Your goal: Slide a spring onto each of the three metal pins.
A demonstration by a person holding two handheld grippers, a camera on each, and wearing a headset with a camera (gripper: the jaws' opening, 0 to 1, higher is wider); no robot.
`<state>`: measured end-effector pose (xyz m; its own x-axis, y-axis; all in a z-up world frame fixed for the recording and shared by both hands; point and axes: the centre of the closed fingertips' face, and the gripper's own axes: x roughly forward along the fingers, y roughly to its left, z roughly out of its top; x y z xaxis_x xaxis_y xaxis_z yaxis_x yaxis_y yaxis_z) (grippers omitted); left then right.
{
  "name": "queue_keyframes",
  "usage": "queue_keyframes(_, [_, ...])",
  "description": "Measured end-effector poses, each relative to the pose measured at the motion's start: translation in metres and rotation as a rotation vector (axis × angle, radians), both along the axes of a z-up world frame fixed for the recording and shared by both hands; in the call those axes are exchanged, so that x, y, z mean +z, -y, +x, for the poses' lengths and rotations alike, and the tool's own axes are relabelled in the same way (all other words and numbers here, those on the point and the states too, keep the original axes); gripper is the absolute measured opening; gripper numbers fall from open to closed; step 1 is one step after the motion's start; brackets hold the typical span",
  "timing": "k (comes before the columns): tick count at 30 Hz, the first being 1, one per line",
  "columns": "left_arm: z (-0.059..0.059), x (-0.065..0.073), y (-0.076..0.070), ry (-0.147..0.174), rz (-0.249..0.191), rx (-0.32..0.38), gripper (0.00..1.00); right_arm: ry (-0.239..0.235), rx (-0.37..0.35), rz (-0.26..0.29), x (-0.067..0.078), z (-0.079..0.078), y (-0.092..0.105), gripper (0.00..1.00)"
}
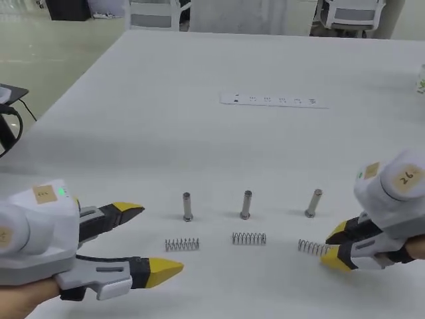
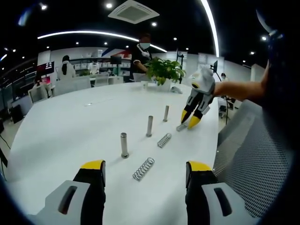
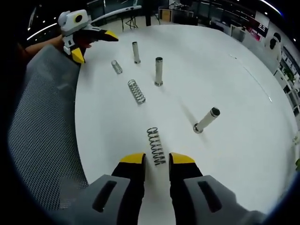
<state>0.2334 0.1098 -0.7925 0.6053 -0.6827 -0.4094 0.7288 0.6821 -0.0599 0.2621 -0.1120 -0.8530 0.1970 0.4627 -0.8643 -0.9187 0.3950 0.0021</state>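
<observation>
Three metal pins stand upright in a row on the white table: left pin [image 1: 187, 207], middle pin [image 1: 246, 204], right pin [image 1: 313, 203]. In front of each lies a spring: left spring [image 1: 182, 244], middle spring [image 1: 249, 238], right spring [image 1: 311, 247]. My left gripper [image 1: 149, 239] is open, just left of the left spring [image 2: 143, 168], touching nothing. My right gripper [image 1: 332, 246] sits low at the right spring's near end [image 3: 155, 145]. Its jaws stand narrowly apart with that end between the tips, a thin gap on each side.
A white power strip [image 1: 273, 100] lies flat farther back on the table. A mesh chair back [image 3: 42, 131] stands close to the table's near edge. A potted plant [image 2: 161, 70] stands at the table's far end. Office chairs [image 1: 352, 13] stand beyond the table.
</observation>
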Motion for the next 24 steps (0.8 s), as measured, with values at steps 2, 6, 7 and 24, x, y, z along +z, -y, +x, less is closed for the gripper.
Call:
queue_keyframes(2, [0.000,0.000,0.000,0.000,-0.001,-0.001,0.65,-0.008,0.004,-0.003,-0.002,0.000,0.001,0.16])
queue_keyframes(6, [-0.001,0.000,0.001,-0.003,-0.006,-0.006,0.64,-0.018,0.015,-0.011,-0.005,0.000,0.002,0.15])
queue_keyframes(7, [-0.001,0.000,0.001,-0.003,-0.006,-0.008,0.63,-0.016,0.018,-0.008,-0.005,0.000,0.001,0.15])
queue_keyframes(24, [-0.009,-0.001,0.011,-0.014,0.005,-0.068,0.59,-0.010,0.062,-0.026,-0.003,-0.005,-0.003,0.08])
